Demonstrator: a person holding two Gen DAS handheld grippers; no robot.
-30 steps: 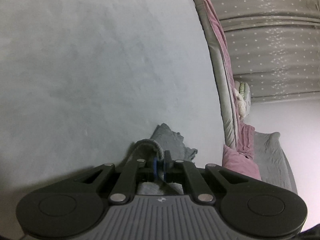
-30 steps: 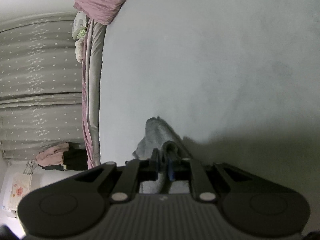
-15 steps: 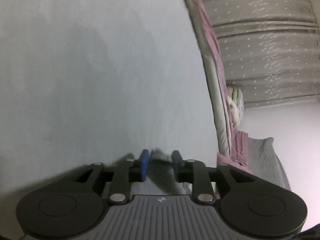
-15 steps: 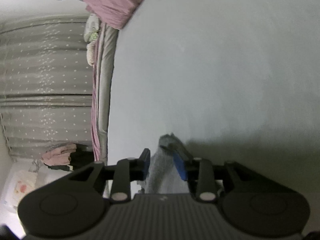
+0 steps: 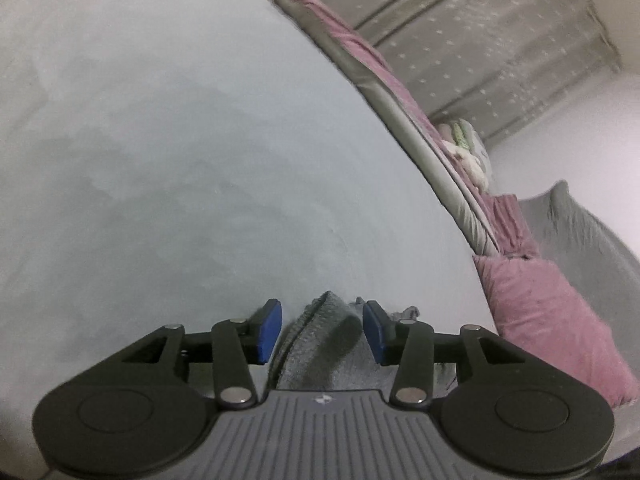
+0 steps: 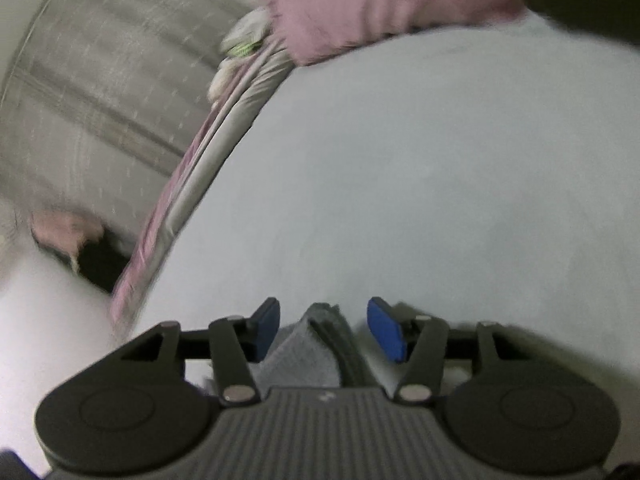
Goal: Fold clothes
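Note:
A grey knitted garment [image 5: 324, 344] lies on the pale bed sheet [image 5: 180, 160], its corner poking up between the blue pads of my left gripper [image 5: 322, 330]. The left jaws stand wide apart, clear of the cloth. In the right wrist view another corner of the same grey garment [image 6: 308, 348] sits between the spread fingers of my right gripper [image 6: 326, 330], which is open too and not pinching it. Most of the garment is hidden under both gripper bodies.
The sheet [image 6: 420, 180] stretches far ahead. A pink pillow [image 5: 552, 320] and a grey cushion [image 5: 580, 232] lie at the bed's right end. The pink pillow [image 6: 380, 0] also shows in the blurred right view. Dotted curtains [image 5: 460, 32] hang beyond the pink-trimmed bed edge [image 5: 400, 92].
Both grippers were shut on the grey garment a second ago. They have opened wide and let it go; the cloth now rests on the sheet, and both views have swung.

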